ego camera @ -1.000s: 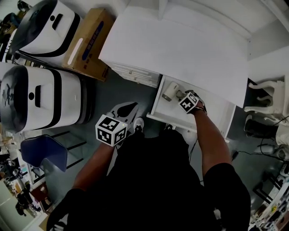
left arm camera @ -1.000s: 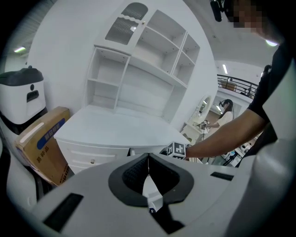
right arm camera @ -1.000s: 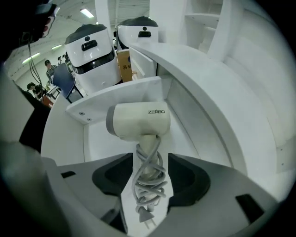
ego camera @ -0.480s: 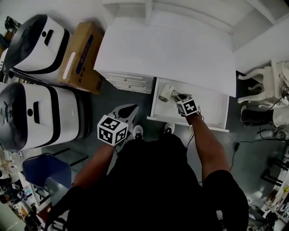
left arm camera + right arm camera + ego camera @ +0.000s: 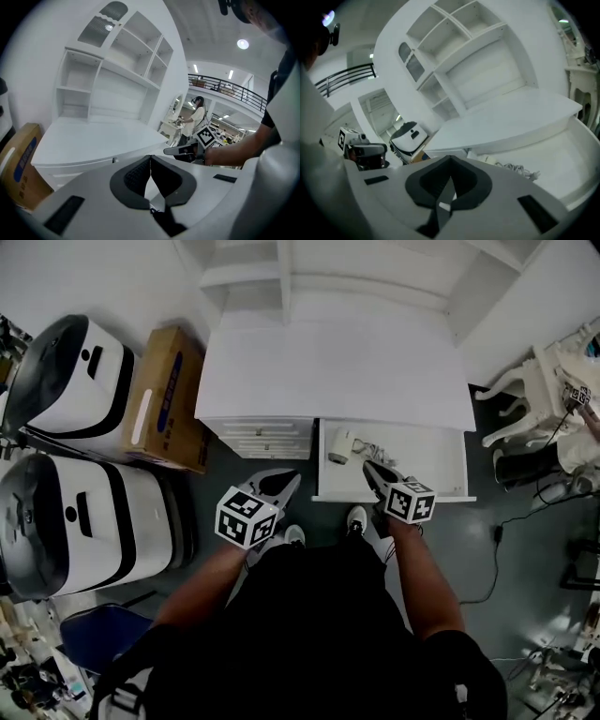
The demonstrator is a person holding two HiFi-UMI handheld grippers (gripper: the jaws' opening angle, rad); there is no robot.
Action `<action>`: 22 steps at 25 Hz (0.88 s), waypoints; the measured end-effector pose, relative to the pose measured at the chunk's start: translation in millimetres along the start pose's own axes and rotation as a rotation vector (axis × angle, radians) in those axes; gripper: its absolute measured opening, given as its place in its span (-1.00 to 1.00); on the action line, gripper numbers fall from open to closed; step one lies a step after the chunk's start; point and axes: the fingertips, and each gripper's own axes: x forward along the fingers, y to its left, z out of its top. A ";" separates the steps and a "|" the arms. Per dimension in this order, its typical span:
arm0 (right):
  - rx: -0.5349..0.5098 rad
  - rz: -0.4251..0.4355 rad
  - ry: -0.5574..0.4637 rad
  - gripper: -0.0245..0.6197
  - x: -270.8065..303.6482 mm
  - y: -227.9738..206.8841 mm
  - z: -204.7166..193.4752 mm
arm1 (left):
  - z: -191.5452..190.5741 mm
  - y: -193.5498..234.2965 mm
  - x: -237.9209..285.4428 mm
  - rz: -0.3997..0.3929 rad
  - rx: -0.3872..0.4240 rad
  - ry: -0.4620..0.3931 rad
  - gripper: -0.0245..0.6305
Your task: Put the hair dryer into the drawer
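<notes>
The white hair dryer (image 5: 341, 445) lies at the left end of the open white drawer (image 5: 441, 457), its cord (image 5: 373, 449) coiled beside it. My right gripper (image 5: 367, 468) hangs over the drawer's front edge, just right of the dryer and apart from it, shut with nothing in it. In the right gripper view the cord (image 5: 518, 169) shows beyond the touching jaws of the right gripper (image 5: 450, 161). My left gripper (image 5: 290, 480) is held left of the drawer, before the closed drawers, also shut and holding nothing. In the left gripper view the left gripper (image 5: 150, 160) shows its pads meeting.
The white desk (image 5: 333, 371) carries a shelf unit (image 5: 281, 277) at its back. Closed drawers (image 5: 258, 435) sit left of the open one. A cardboard box (image 5: 164, 399) and two white-and-black machines (image 5: 80, 512) stand at the left, a white chair (image 5: 530, 404) and floor cables (image 5: 497, 540) at the right.
My right gripper has left the hair dryer in the drawer, risen back toward the drawer's front edge and shut. The left gripper has lifted slightly.
</notes>
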 end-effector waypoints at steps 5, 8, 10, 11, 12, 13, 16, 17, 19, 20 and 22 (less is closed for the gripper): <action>0.073 0.058 -0.143 -0.84 -41.2 52.2 10.9 | 0.3 -15.4 -1.0 -0.080 0.043 0.001 -0.89; 0.080 0.094 -0.179 -0.84 -58.0 74.1 15.0 | 3.9 -24.6 2.6 -0.106 0.046 -0.009 -0.89; 0.045 0.093 -0.186 -0.84 -68.5 84.2 16.5 | 6.8 -33.6 2.0 -0.118 0.045 -0.024 -0.89; 0.020 0.087 -0.188 -0.84 -73.7 87.9 17.7 | 8.3 -37.8 1.0 -0.120 0.046 -0.033 -0.89; -0.009 0.078 -0.190 -0.84 -79.3 90.6 19.7 | 9.9 -41.4 0.3 -0.120 0.045 -0.042 -0.89; -0.035 0.069 -0.193 -0.84 -85.5 92.2 22.2 | 11.6 -44.8 0.0 -0.117 0.043 -0.050 -0.89; -0.066 0.061 -0.206 -0.84 -105.6 94.8 29.9 | 16.4 -55.2 0.6 -0.103 0.030 -0.073 -0.89; -0.071 0.062 -0.208 -0.84 -112.3 95.5 31.9 | 18.6 -59.5 1.1 -0.098 0.025 -0.081 -0.89; -0.096 0.059 -0.212 -0.84 -126.8 96.8 34.5 | 24.0 -71.3 2.3 -0.092 0.016 -0.101 -0.89; -0.111 0.058 -0.214 -0.84 -134.4 97.2 34.5 | 26.8 -78.7 2.7 -0.092 0.014 -0.113 -0.89; -0.133 0.057 -0.218 -0.84 -147.9 96.4 32.4 | 31.4 -94.6 4.0 -0.093 0.022 -0.133 -0.89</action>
